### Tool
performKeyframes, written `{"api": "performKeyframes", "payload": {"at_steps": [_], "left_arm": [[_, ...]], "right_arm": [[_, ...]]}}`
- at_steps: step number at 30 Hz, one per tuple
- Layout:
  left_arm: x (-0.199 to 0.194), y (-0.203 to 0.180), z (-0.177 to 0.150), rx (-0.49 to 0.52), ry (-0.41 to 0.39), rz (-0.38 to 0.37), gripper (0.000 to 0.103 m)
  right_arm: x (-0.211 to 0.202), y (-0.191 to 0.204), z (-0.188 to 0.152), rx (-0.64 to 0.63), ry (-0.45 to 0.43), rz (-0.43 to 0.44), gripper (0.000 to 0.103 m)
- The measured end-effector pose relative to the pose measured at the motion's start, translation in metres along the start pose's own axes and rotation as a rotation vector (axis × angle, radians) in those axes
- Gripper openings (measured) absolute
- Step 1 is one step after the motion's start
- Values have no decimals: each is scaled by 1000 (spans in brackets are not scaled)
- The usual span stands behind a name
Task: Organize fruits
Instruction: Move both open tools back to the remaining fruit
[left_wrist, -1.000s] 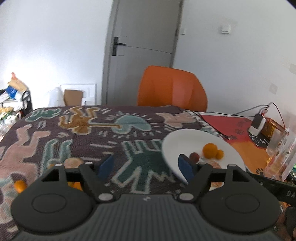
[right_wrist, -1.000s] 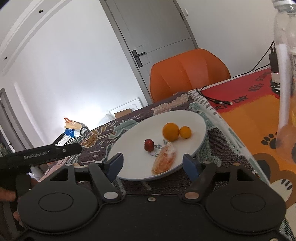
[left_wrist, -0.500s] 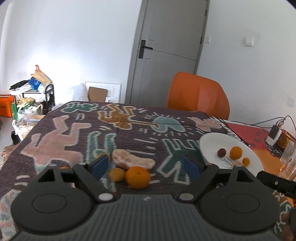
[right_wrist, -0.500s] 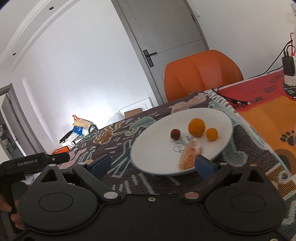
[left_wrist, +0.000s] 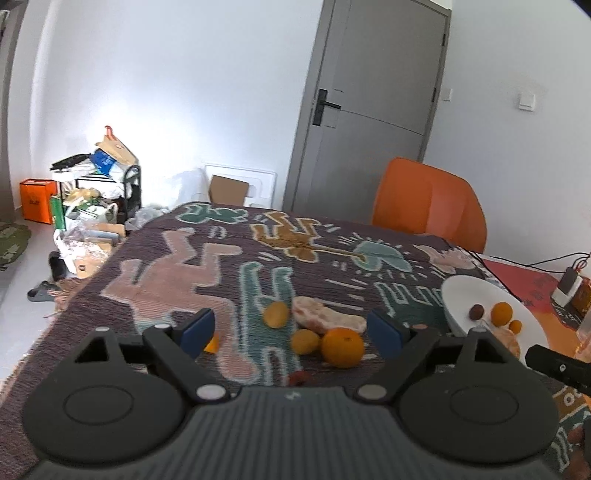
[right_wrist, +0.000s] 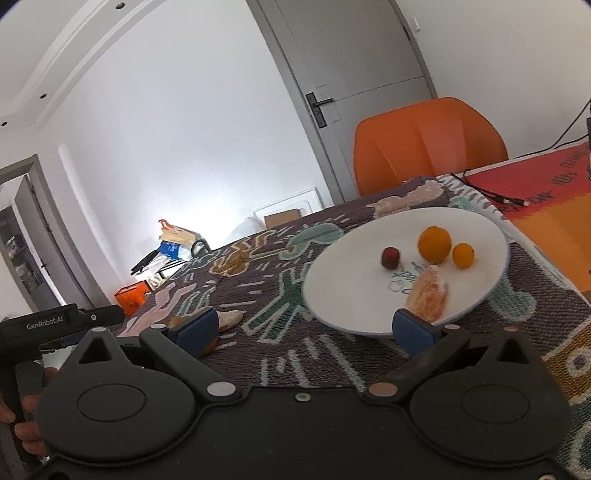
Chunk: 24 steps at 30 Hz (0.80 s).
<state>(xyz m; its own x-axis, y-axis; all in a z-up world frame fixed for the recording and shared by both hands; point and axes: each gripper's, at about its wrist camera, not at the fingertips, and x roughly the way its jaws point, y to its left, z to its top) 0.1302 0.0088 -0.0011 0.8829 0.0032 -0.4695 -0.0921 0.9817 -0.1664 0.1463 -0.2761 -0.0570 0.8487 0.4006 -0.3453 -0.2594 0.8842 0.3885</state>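
Observation:
A white plate (right_wrist: 343, 291) on the patterned cloth holds an orange (right_wrist: 434, 243), a small orange (right_wrist: 463, 255), a dark red fruit (right_wrist: 390, 257) and a peeled segment (right_wrist: 428, 295). The plate also shows in the left wrist view (left_wrist: 458, 295). Loose on the cloth lie an orange (left_wrist: 342, 347), two small yellow-orange fruits (left_wrist: 305, 341) (left_wrist: 276, 314) and a pale peeled piece (left_wrist: 325, 318). My left gripper (left_wrist: 291, 330) is open and empty, just short of the loose fruit. My right gripper (right_wrist: 304, 328) is open and empty before the plate's near rim.
An orange chair (left_wrist: 428, 206) stands at the table's far side. A red-orange mat with cables (right_wrist: 546, 199) lies right of the plate. A power adapter (left_wrist: 567, 286) sits at the far right. Clutter and a cart (left_wrist: 96, 184) stand on the floor to the left.
The left gripper has swung left and back, bringing the loose fruits into view between its fingers. The right gripper has pulled back and left from the plate. Both stay open.

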Motion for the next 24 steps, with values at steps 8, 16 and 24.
{"api": "performKeyframes", "payload": {"at_steps": [8,16,24], "left_arm": [[-11,12,-2,28,-34,25,97],[-13,23,-9,6,-45,-15,98],[-2,42,-15,-31,-19,28,98]], "right_arm": [[8,21,-4,-44,17,8,103],[21,42,-8,-83,54,31,103],[33,56,-13,-112,87,76,103]]}}
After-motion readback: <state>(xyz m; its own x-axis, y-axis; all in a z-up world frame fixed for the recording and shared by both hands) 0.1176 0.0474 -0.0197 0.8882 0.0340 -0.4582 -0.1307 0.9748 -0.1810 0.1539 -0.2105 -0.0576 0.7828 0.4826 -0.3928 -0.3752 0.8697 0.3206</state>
